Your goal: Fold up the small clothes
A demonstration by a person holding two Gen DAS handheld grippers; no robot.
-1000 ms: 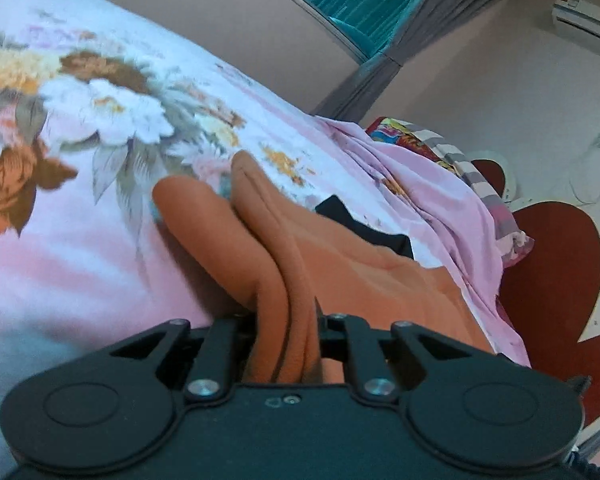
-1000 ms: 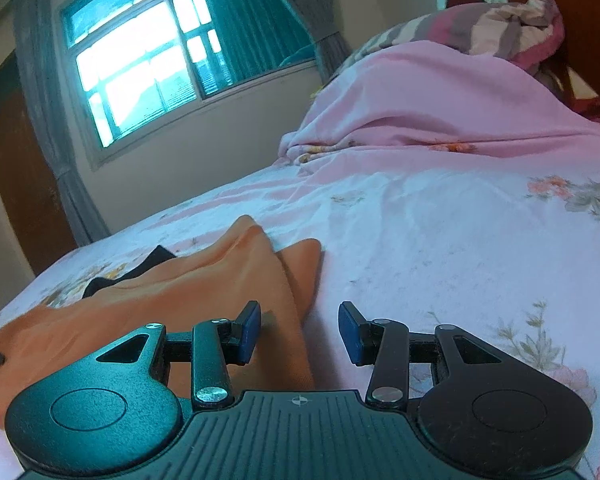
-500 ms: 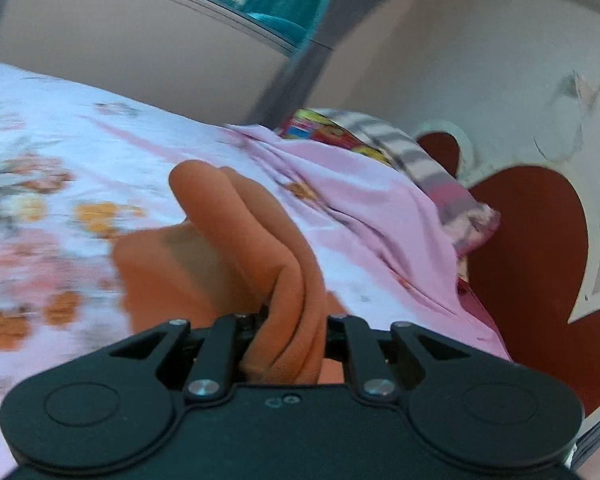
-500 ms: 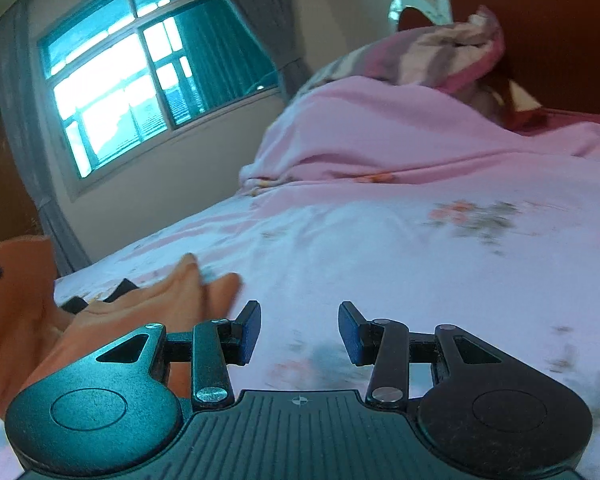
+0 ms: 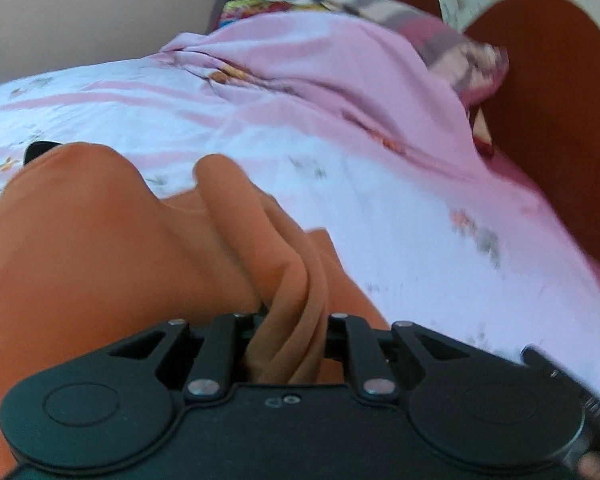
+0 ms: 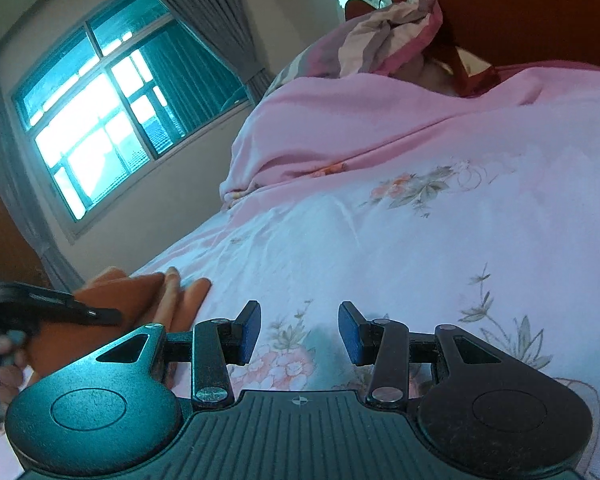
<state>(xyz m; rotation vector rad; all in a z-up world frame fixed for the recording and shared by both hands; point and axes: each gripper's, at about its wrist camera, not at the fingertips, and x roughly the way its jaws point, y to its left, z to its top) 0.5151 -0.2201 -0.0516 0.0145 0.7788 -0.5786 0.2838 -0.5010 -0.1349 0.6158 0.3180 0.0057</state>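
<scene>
Left gripper [image 5: 286,344], jaws easing open, has bunched orange garment [image 5: 100,264] between them; right gripper [image 6: 299,332], half-open and empty, stands to its right over the bed [image 6: 440,260]

Orange garment [image 5: 100,248] soft matt cloth; floral bedsheet [image 6: 440,248] smooth cotton.

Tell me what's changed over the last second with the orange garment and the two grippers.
The left gripper has carried its bunched edge of the orange garment across the floral bedsheet toward the headboard side, doubling the cloth over itself; its jaws are now opening with fabric still between them. The right gripper has drifted off the garment. Unchanged: its blue fingers remain apart and empty.
</scene>
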